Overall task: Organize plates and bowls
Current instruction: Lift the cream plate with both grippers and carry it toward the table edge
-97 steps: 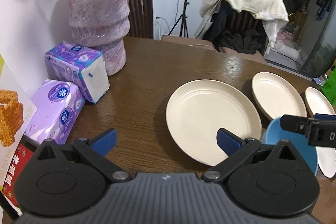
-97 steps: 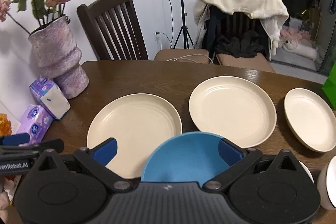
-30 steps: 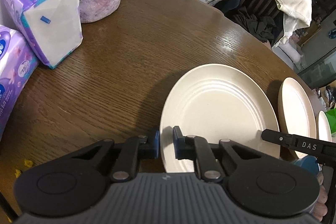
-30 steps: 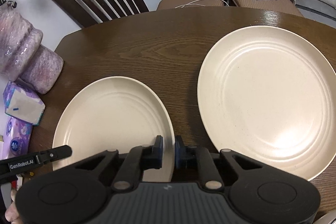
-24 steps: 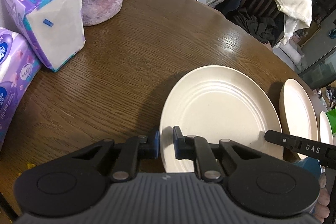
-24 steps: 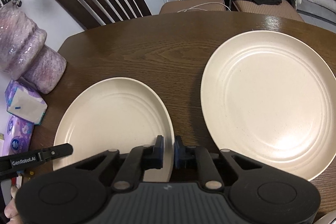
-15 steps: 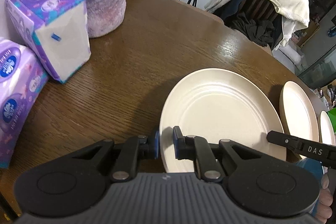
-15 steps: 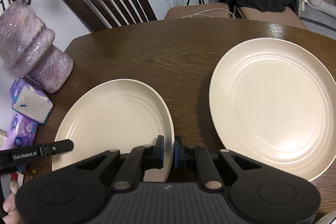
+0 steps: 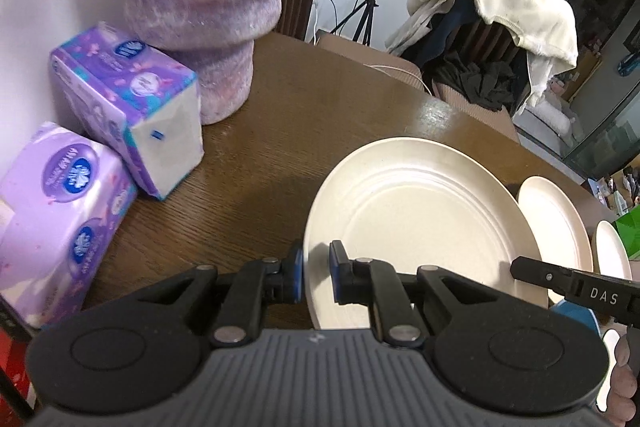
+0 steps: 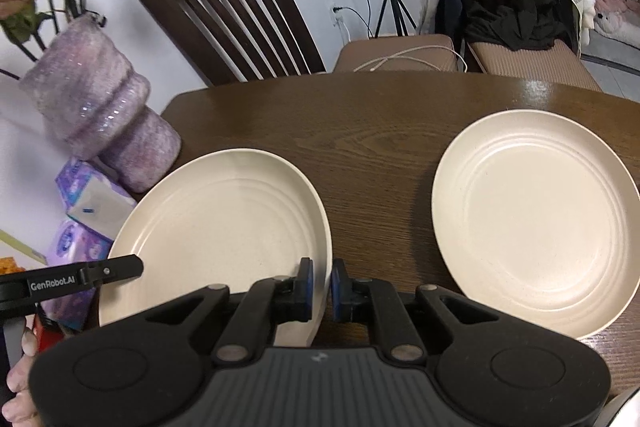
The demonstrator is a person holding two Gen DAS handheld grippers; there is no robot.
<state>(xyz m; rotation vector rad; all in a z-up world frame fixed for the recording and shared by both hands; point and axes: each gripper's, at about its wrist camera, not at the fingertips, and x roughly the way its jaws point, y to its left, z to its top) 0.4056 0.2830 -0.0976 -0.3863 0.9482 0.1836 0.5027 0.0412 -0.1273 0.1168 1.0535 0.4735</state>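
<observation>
A large cream plate [image 9: 420,223] is held by both grippers at opposite rims, slightly above the brown table [image 10: 380,123]. My left gripper [image 9: 316,273] is shut on its left rim. My right gripper [image 10: 321,283] is shut on its right rim, where the same plate [image 10: 224,223] fills the left of the right wrist view. A second large cream plate [image 10: 532,227] lies flat to the right. Beyond it lies a smaller cream plate [image 9: 612,255]. A sliver of a blue bowl [image 9: 576,315] shows under the right gripper's side bar.
A furry purple vase [image 9: 204,7] and two purple tissue packs [image 9: 128,103] stand at the table's left by the wall. A dark wooden chair [image 10: 240,11] and a chair draped with clothes [image 9: 500,7] stand behind the table. A hand [image 10: 20,379] shows at the bottom left.
Both grippers went from open to shut on the plate's rims. Over the last second they rose together with the plate, and the vase and tissue packs look closer.
</observation>
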